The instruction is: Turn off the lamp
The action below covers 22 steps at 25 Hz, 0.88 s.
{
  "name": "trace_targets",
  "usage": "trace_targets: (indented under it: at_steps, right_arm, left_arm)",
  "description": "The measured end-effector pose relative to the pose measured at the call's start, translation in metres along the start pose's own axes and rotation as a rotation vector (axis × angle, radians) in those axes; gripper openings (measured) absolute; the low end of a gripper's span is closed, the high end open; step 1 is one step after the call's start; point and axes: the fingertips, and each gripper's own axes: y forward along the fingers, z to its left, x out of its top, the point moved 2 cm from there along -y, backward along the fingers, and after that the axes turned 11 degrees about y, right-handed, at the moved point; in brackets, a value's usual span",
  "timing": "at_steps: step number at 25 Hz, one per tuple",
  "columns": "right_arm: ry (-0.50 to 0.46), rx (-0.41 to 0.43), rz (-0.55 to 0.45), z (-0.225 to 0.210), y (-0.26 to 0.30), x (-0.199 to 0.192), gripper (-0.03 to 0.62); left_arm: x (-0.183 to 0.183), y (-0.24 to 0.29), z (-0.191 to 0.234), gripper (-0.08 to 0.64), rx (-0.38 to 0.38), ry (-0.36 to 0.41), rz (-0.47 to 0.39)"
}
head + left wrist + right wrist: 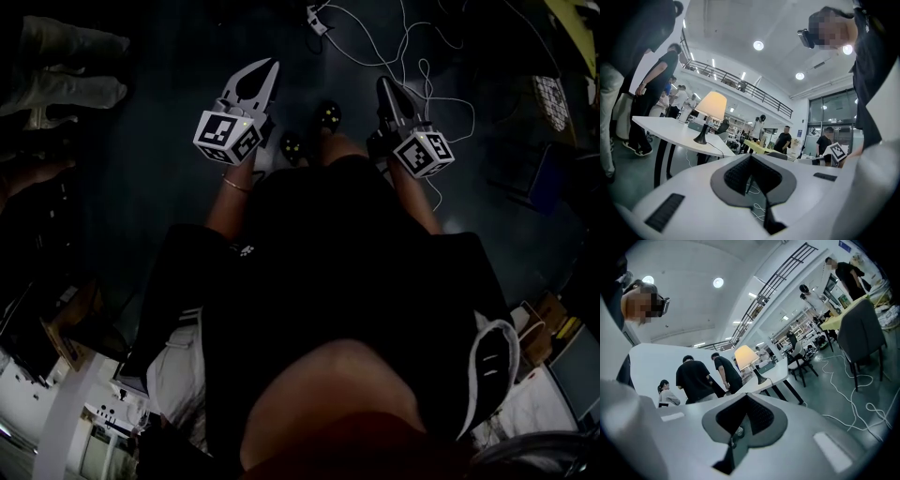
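Note:
The lamp [711, 106] has a cream shade, glowing, and a dark foot. It stands on a white table [665, 128] some way off, well beyond both grippers. The right gripper view shows the same lamp [746, 357] on that table [774, 374], further away. My left gripper [750, 157] points level toward it, jaws closed tip to tip with nothing between them. My right gripper [746, 395] is shut and empty too. In the dark head view both are held out over the floor, the left gripper [270, 66] and the right gripper [384, 86].
Several people stand round the white table [696, 376] and further back [783, 139]. A grey chair [860, 331] and loose white cables [862, 397] lie on the floor to the right. Cables [403, 47] also run ahead of my feet.

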Motion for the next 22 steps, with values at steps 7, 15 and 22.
trace_targets:
  at_steps: [7,15,22]
  right_arm:
    - [-0.015,0.045,0.012,-0.002,0.041,0.011,0.000]
    - [-0.007,0.087,0.014,-0.011,0.089,0.028,0.000]
    - [-0.025,0.045,0.008,-0.054,0.110,0.065,0.000]
  left_arm:
    - [-0.001,0.010,0.005,0.006,0.005,-0.011,0.016]
    - [0.010,0.027,0.040,0.006,0.058,0.016,0.031]
    - [0.012,0.100,0.048,0.006,0.005,0.006,0.039]
